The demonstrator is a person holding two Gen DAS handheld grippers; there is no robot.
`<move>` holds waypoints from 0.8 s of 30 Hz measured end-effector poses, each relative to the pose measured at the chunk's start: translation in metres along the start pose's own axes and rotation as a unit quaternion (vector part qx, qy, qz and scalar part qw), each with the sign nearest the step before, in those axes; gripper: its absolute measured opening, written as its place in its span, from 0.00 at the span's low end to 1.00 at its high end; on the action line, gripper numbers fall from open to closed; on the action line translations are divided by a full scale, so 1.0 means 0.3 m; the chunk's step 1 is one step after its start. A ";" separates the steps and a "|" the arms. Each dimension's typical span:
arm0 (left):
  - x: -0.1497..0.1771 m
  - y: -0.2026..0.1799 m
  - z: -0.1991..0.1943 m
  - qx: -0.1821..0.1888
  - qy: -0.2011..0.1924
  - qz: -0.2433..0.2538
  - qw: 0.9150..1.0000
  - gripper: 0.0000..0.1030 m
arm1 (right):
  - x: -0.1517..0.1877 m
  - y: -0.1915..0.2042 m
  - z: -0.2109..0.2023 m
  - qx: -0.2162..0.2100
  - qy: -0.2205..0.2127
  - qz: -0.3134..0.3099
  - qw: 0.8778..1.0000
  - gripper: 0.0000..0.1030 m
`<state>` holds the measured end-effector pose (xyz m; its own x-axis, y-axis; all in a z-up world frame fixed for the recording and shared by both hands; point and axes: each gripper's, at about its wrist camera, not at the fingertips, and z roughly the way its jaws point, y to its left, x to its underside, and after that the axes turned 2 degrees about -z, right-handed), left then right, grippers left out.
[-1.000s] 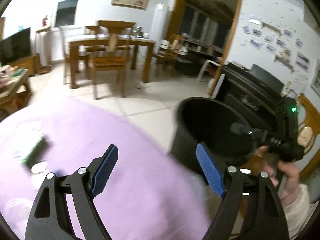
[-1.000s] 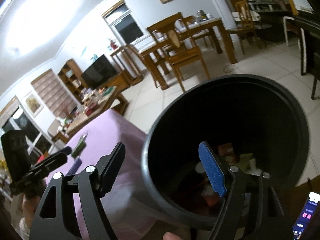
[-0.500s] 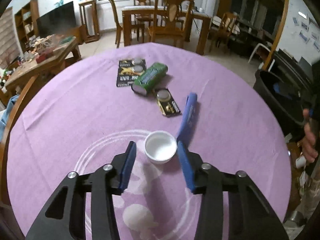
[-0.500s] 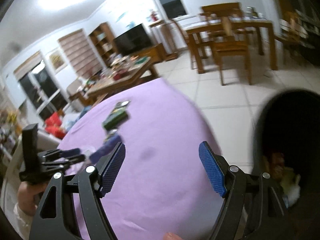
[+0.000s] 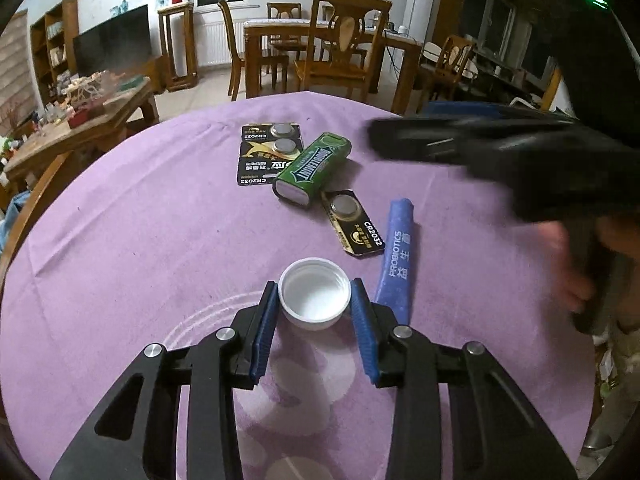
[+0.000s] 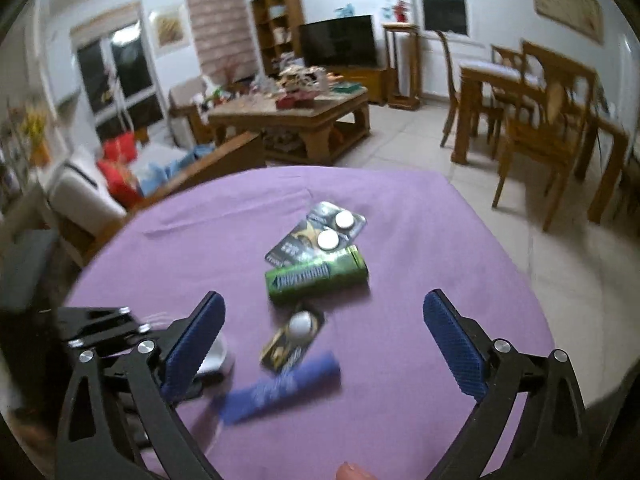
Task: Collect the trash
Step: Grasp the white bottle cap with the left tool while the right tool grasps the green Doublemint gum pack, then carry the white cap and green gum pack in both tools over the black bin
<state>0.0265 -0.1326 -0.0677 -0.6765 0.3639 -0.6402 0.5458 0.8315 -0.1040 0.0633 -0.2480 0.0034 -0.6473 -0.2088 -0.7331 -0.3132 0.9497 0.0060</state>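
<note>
– What has the left gripper [image 5: 314,306] got?
– A white bottle cap [image 5: 315,294], open side up on the purple tablecloth [image 5: 120,240]. Its jaws have just been closing, and the blue pads now sit against the cap's sides, or very nearly; the contact is hard to judge.
– And the other one?
– The right gripper [image 6: 324,316] hangs wide open, jaws having just spread, holding nothing. Below and between its fingers lie a blue sachet [image 6: 280,388], a battery card [image 6: 294,336], a green gum box [image 6: 316,278] and, farther ahead, a two-battery card [image 6: 316,236].
</note>
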 end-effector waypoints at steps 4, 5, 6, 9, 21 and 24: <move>-0.005 0.051 -0.004 0.023 -0.003 -0.030 0.999 0.35 | -0.031 0.061 0.153 0.028 0.034 -0.066 0.997 0.95; -0.007 0.062 -0.005 0.028 -0.004 -0.036 0.999 0.35 | -0.030 0.054 0.169 0.026 0.039 -0.069 0.997 0.95; -0.009 0.066 -0.004 0.031 -0.004 -0.038 0.999 0.35 | -0.032 0.052 0.193 0.020 0.045 -0.069 0.996 0.95; -0.009 0.068 -0.006 0.032 -0.004 -0.038 0.999 0.35 | -0.036 0.041 0.243 0.006 0.058 -0.060 0.997 0.95; -0.003 0.081 -0.008 0.041 -0.005 -0.049 0.998 0.35 | 0.017 -0.046 0.222 -0.016 0.048 0.004 0.999 0.79; -0.001 0.093 -0.014 0.051 -0.011 -0.056 0.997 0.35 | 0.029 -0.097 0.146 -0.037 0.027 0.044 0.998 0.79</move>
<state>0.0399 -0.1078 -0.0673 -0.7261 0.2610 -0.6361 0.5152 0.8192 -0.2520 0.0972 -0.2673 -0.0330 -0.7107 -0.1395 -0.6895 -0.3025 0.9455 0.1205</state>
